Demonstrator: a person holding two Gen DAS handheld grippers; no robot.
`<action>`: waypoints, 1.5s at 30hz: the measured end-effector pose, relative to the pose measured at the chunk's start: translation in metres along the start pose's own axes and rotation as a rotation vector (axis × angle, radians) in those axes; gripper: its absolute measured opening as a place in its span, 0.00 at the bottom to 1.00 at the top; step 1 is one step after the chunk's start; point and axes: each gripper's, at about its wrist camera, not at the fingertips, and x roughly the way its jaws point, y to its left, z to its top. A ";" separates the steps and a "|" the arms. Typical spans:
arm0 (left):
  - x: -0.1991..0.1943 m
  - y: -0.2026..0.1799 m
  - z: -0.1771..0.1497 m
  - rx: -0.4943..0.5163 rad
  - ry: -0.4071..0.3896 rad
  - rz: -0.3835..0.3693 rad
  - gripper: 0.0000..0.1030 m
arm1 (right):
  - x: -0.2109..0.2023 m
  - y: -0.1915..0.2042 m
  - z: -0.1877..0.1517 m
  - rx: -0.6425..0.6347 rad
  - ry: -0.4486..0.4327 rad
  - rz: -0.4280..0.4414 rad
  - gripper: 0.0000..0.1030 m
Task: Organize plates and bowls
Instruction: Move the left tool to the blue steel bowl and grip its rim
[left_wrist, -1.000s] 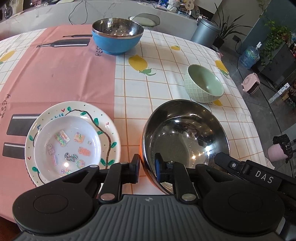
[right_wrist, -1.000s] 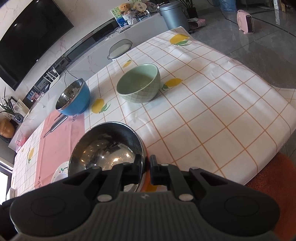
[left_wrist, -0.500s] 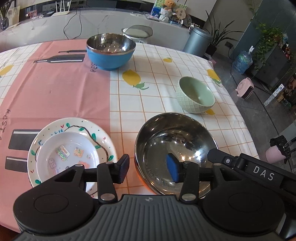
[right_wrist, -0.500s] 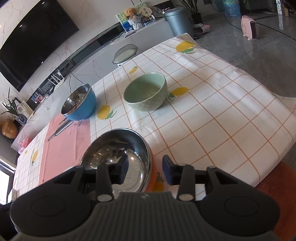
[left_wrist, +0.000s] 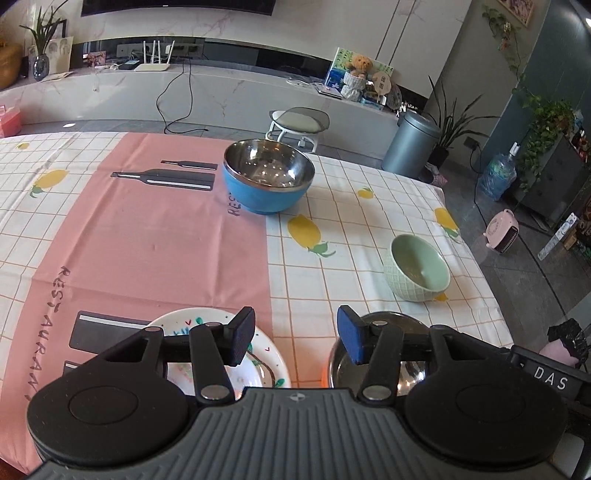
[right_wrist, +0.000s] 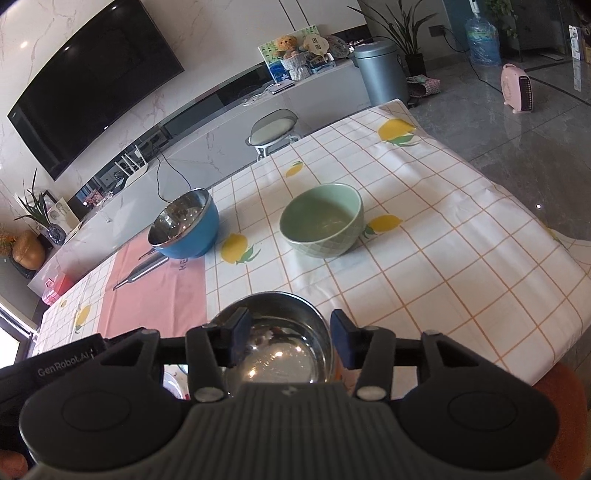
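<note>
With my left gripper (left_wrist: 295, 334) and right gripper (right_wrist: 286, 338) both opening empty above the steel bowl (right_wrist: 275, 343) at the table's near edge, a careless reach toward the green bowl (right_wrist: 321, 221) risks clipping that rim and skidding it off.

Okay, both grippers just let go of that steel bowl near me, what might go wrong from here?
1. The shiny steel bowl with the orange outside sits near the table's front edge; a bump could tip it off.
2. The right hand-held gripper, jaws opening, has its pads on either side of the bowl's rim and might clip it.
3. The left hand-held gripper, jaws also opening, hangs between that bowl and the white painted plate and may knock either.
</note>
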 end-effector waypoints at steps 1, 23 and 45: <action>-0.001 0.004 0.002 -0.009 -0.003 0.000 0.57 | 0.001 0.003 0.001 -0.007 0.001 0.005 0.47; 0.029 0.080 0.029 -0.225 0.034 0.002 0.56 | 0.065 0.066 0.025 -0.094 0.070 0.038 0.53; 0.099 0.111 0.092 -0.319 0.020 -0.012 0.56 | 0.171 0.114 0.069 -0.098 0.142 0.036 0.58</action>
